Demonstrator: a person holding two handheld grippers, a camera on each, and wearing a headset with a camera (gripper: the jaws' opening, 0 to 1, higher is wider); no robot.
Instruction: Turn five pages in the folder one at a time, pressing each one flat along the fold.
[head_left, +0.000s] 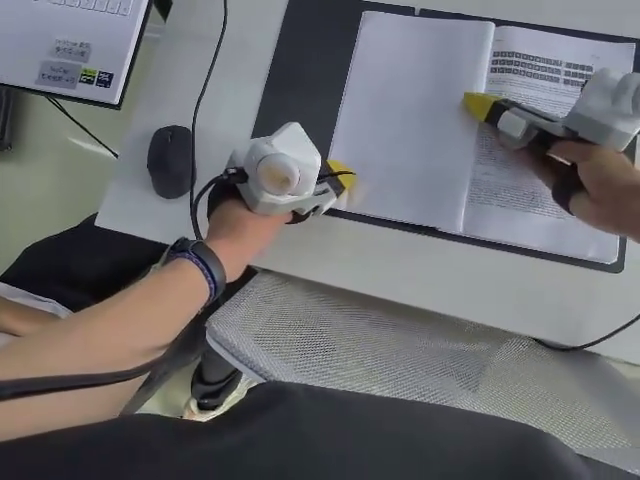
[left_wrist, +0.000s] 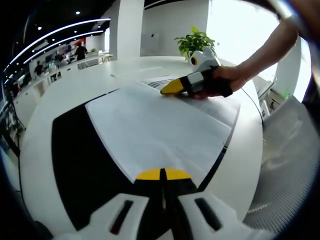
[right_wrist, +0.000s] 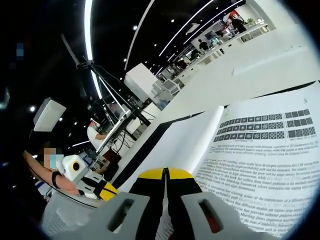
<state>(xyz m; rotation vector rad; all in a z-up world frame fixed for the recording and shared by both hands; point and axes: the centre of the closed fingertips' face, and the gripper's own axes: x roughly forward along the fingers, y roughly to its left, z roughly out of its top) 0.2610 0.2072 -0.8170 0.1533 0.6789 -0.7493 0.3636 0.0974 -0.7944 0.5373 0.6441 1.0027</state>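
1. The folder (head_left: 300, 70) lies open on the white worktop (head_left: 400, 270), its black cover showing at the left and along the near edge. The left leaf is a blank page (head_left: 410, 120); the right is a printed page (head_left: 520, 200) with text and a grid of small figures.
2. Left claw (head_left: 340, 175): jaws together, yellow tips at the left edge of the blank page close to its near corner. From the left gripper view (left_wrist: 162, 174) no paper shows between the tips, so I judge it is holding the leaf down, not gripping it.
3. Right claw (head_left: 478, 103): jaws also together, nothing held. The tip is down on the paper at the fold (head_left: 470, 190), towards the far end; the right gripper view (right_wrist: 165, 174) puts it right on the line between blank and printed leaf.
4. Progress (judgement): one leaf lies turned and fairly flat, and the press along the fold looks under way at the far end, with the near stretch to go. The count of pages turned cannot be read from here.
5. Also present: a computer mouse (head_left: 170, 160) left of the folder and a monitor (head_left: 60, 40) at the far left.
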